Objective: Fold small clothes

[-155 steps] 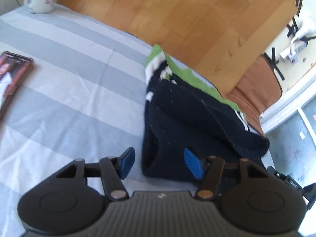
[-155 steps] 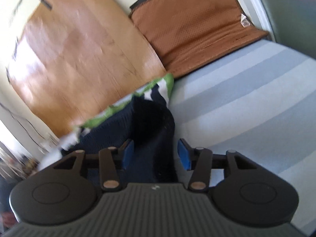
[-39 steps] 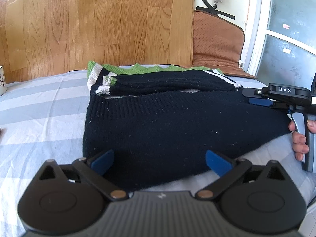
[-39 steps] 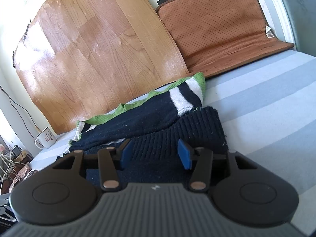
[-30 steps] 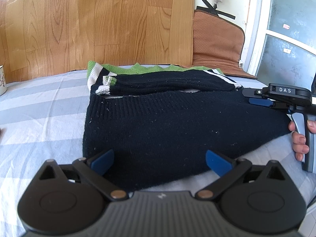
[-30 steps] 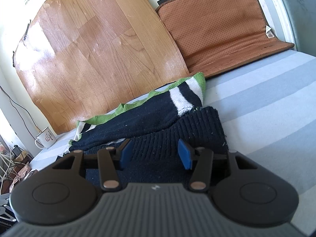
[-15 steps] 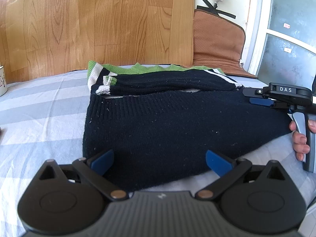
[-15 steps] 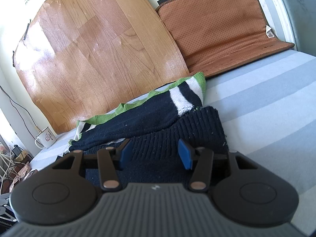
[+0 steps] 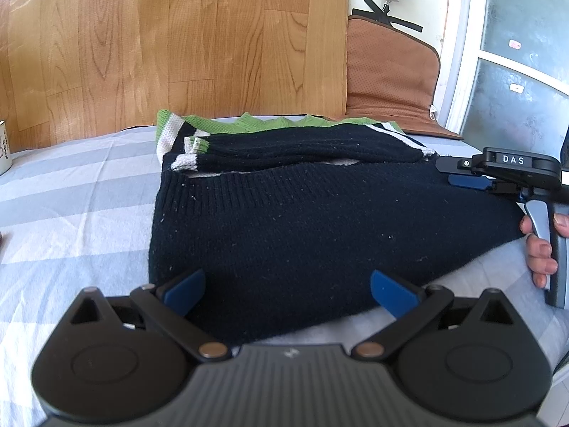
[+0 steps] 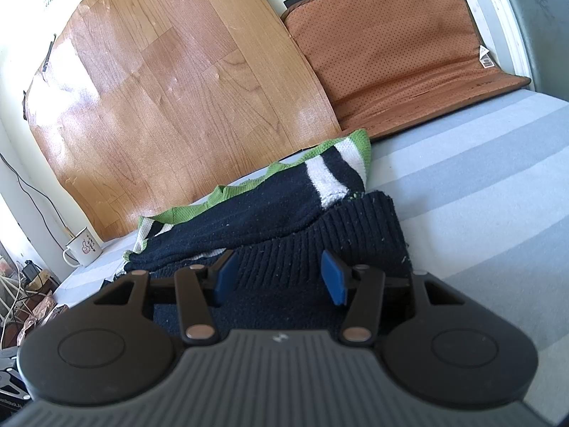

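Left gripper (image 9: 286, 286): jaws spread wide, the blue pads (image 9: 185, 290) well apart, nothing pressed between them; it sits low at the near edge of the folded sweater (image 9: 302, 227), whose dark hem runs between the two pads.
Right gripper (image 10: 279, 279): jaws partly apart, blue pads (image 10: 334, 281) not pressing on anything; ribbed knit lies under and between them. From the left wrist view the same tool (image 9: 505, 170) shows at the sweater's right edge, its tip over the knit.
Hand (image 9: 540, 249): fingers wrapped round the grey trigger handle of the right gripper, at the right edge of the left wrist view.
Sweater: dark navy knit, folded into a flat bundle on the bed; ribbed band across the top layer, sleeves with white and green cuffs laid across the far part, a green and white striped edge showing along the far side.
Sweater's place: middle of the striped bedsheet (image 9: 71, 192), between the two grippers, its far edge near the wooden board.
Bedsheet: pale grey and white stripes, lying smooth around the sweater.
Wooden board (image 9: 177, 42): wood-grain panel standing upright behind the bed.
Brown cushion (image 10: 391, 46): leaning against the wall to the right of the board, its lower end resting on the bed.
Mug (image 10: 83, 247): white with a small print, standing on the bed near the board, well apart from the sweater.
Door (image 9: 515, 53): white frame with frosted panes, right of the cushion.
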Demonstrator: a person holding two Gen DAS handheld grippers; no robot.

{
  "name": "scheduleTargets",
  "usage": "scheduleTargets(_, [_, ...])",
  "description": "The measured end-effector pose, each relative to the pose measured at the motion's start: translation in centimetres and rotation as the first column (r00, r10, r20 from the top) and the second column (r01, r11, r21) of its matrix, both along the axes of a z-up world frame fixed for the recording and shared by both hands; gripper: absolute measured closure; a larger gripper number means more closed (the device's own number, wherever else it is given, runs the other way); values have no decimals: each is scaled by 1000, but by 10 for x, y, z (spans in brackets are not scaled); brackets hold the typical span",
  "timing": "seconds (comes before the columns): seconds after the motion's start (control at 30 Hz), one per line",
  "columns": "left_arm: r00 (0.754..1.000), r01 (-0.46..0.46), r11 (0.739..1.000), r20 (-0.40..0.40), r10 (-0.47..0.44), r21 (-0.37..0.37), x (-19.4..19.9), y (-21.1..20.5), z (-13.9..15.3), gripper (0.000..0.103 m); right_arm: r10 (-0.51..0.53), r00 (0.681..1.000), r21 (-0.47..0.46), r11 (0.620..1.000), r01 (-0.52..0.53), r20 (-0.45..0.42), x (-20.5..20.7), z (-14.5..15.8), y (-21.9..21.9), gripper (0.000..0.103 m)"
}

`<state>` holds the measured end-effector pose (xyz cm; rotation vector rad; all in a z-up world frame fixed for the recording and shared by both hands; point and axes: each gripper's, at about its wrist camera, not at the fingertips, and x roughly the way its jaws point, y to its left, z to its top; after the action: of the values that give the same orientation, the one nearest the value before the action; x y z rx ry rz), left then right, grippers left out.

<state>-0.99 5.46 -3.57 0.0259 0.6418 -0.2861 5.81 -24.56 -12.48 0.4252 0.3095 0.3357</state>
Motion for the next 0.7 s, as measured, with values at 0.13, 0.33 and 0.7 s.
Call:
scheduleTargets(0.13, [1000,4,1000,0,-4,0,0,1,0,0,-1,1000,1,1000,1,0,0,0,0,47])
scheduleTargets(0.33, [1000,3,1000,-1,-3,0,-1,0,0,0,-1,1000,1,1000,1,0,0,0,0,47])
scheduleTargets(0.7, [1000,3,1000,1,-3,-2,-1,0,0,0,-1,1000,1,1000,1,0,0,0,0,47])
